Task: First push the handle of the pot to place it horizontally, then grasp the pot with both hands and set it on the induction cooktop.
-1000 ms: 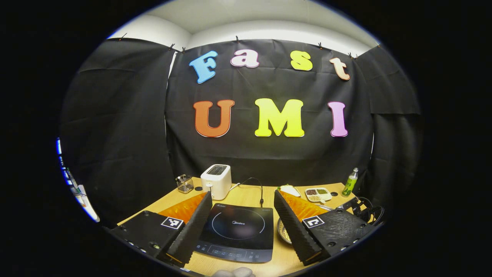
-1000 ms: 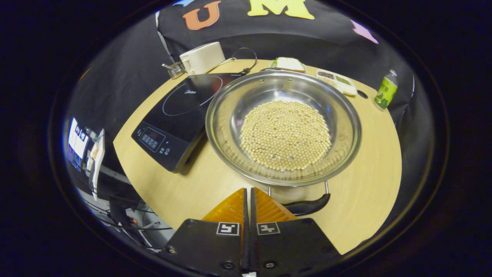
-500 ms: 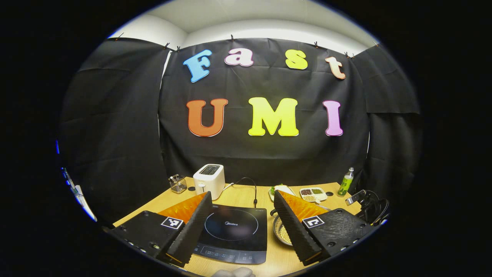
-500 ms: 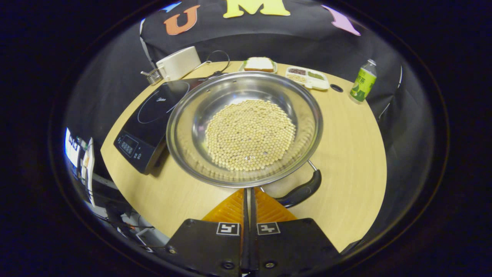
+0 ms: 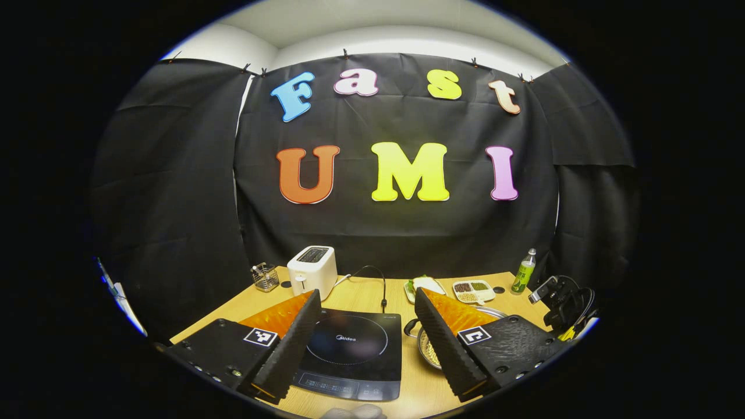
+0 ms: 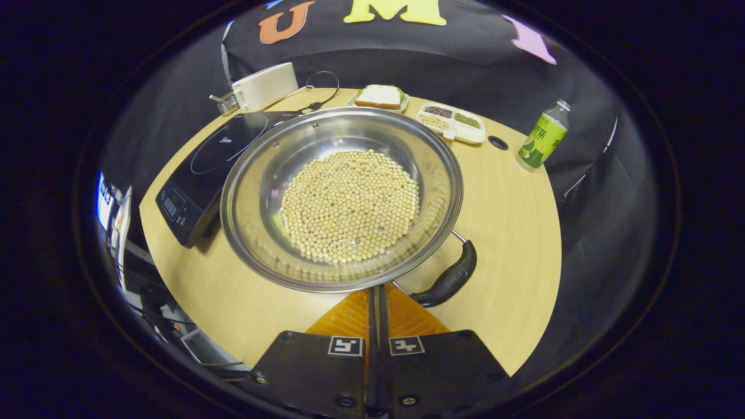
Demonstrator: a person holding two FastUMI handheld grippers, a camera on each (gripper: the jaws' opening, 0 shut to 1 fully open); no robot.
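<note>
Pot [image 6: 343, 198] w/ beans sits frame centre, black handle [image 6: 447, 280] lower right beside closed, empty right gripper [image 6: 376, 297]; left gripper [image 5: 366, 308] open.

Black cloth [image 5: 401, 233] hangs as the booth's wall, clipped along its top edge and draped in separate panels at the back and both sides. Above it a pale wall and ceiling [image 5: 372, 35] show, evenly lit. Below stands a light wooden surface [image 6: 512, 215] with a rounded front edge and a small dark round hole [image 6: 498, 142] near its far right. Past the left edge, lower down, lie cables and bright, blurred items [image 6: 113, 215].
</note>
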